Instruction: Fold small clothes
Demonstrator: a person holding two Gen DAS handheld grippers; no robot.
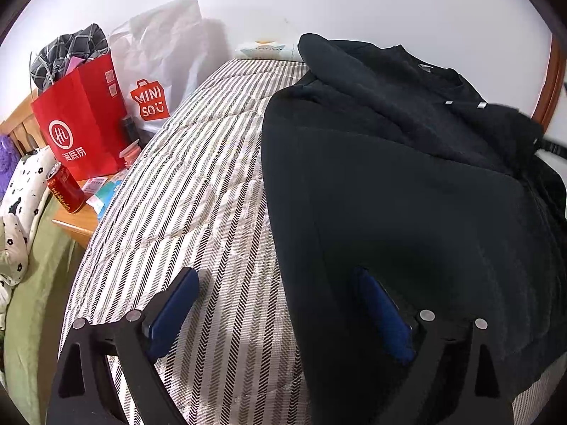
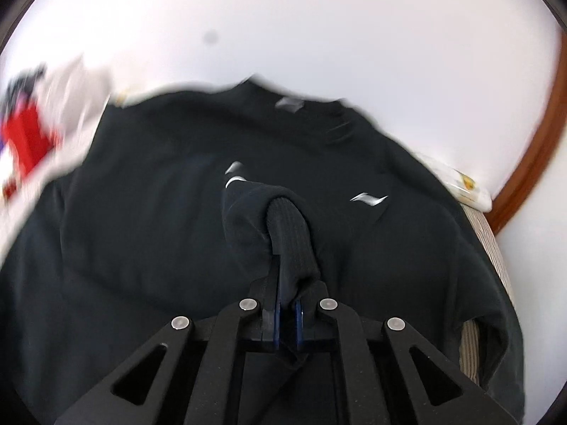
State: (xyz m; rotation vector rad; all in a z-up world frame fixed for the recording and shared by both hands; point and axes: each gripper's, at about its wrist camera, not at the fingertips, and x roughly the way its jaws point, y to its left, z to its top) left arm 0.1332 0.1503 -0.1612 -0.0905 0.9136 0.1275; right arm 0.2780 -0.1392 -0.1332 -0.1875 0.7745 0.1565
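Observation:
A black sweatshirt (image 1: 407, 184) lies on the striped mattress (image 1: 198, 184), one sleeve folded across its chest. My left gripper (image 1: 280, 283) stands open over the garment's left hem edge; one blue pad is above the mattress, the other above the black cloth, and nothing is pinched. In the blurred right wrist view the sweatshirt (image 2: 159, 219) fills the frame. My right gripper (image 2: 288, 283) is shut on the ribbed cuff (image 2: 290, 233) of a sleeve, which rises in a hump from between the pads.
Left of the bed, a wooden side table (image 1: 74, 226) holds a red paper bag (image 1: 85, 124), a white Miniso bag (image 1: 156, 71) and a red can (image 1: 65, 191). A white wall (image 1: 319, 0) and a wooden frame (image 2: 531, 163) bound the bed's far side.

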